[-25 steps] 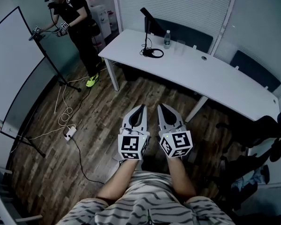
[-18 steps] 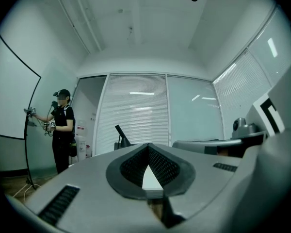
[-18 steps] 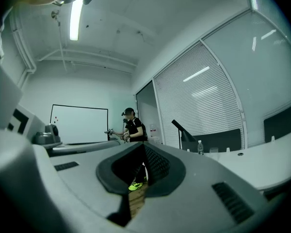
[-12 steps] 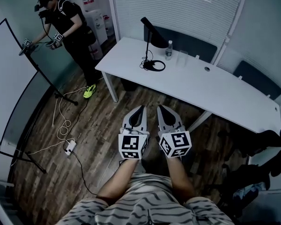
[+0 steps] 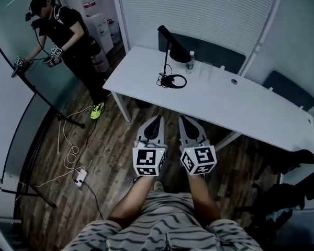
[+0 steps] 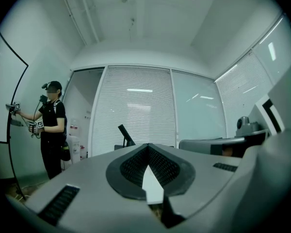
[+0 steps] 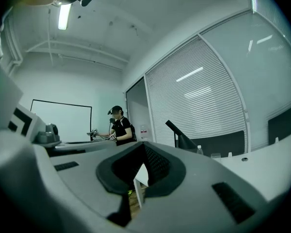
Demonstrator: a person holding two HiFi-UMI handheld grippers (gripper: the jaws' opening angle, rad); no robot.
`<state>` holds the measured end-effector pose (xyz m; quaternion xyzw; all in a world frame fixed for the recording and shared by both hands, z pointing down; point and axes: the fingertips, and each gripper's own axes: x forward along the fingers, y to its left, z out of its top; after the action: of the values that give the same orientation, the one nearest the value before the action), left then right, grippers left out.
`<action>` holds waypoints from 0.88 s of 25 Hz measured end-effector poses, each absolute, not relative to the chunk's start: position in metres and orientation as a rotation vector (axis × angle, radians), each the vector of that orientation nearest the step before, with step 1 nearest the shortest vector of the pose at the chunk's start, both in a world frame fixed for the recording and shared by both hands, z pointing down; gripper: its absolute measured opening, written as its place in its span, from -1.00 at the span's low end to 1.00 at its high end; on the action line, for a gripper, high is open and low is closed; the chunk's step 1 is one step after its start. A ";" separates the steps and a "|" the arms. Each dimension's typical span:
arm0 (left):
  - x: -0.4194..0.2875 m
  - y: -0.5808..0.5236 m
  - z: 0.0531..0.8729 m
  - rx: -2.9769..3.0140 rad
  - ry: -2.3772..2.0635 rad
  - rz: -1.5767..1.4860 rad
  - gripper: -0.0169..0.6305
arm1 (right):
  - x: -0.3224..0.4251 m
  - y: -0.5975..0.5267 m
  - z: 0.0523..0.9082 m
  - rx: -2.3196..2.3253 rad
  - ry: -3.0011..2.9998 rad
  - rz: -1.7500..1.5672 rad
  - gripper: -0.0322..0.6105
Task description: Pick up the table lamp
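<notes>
Above a wood-plank floor [image 5: 112,140] in a glass-walled office, the left tongs [image 5: 156,120] and right tongs [image 5: 182,119] are held side by side at waist height, pointing forward. Each gripper view shows the jaws closed tip to tip with nothing between them.

Well ahead of both, a long white counter [image 5: 246,106] runs across the room. The table lamp [image 5: 168,51], black with a tilted head, stands upright near the counter's left end on a ring-shaped base, its cord looped beside it. It is well apart from both tongs. Just right of the lamp stands a small water bottle [image 5: 190,61], and beside that two clear cups [image 5: 205,70]. Their contents are too small to make out.

White blinds [image 5: 199,9] cover the wall behind the counter. At the far left, a second person [image 5: 63,33] in dark clothes, wearing a headset, holds tools at a whiteboard [image 5: 8,103] on a stand. A water dispenser [image 5: 97,25] stands in the corner, and a power strip [image 5: 80,175] with trailing cables lies on the floor.
</notes>
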<state>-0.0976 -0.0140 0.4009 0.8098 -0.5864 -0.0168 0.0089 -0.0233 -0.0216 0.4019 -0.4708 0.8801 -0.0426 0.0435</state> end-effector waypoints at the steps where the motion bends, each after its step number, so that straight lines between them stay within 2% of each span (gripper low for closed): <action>1: -0.101 -0.019 0.403 2.527 -1.829 -0.052 -0.93 | -0.025 -0.026 0.405 -1.449 2.695 -0.137 -0.87; 22: -0.109 -0.169 0.433 2.478 -1.862 -0.023 -0.93 | -0.029 -0.176 0.431 -1.452 2.703 -0.152 -0.87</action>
<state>-0.1086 -0.1687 0.4330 0.7993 -0.6006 -0.0073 0.0211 -0.0288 -0.1755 0.4313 -0.4724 0.8793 -0.0495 0.0349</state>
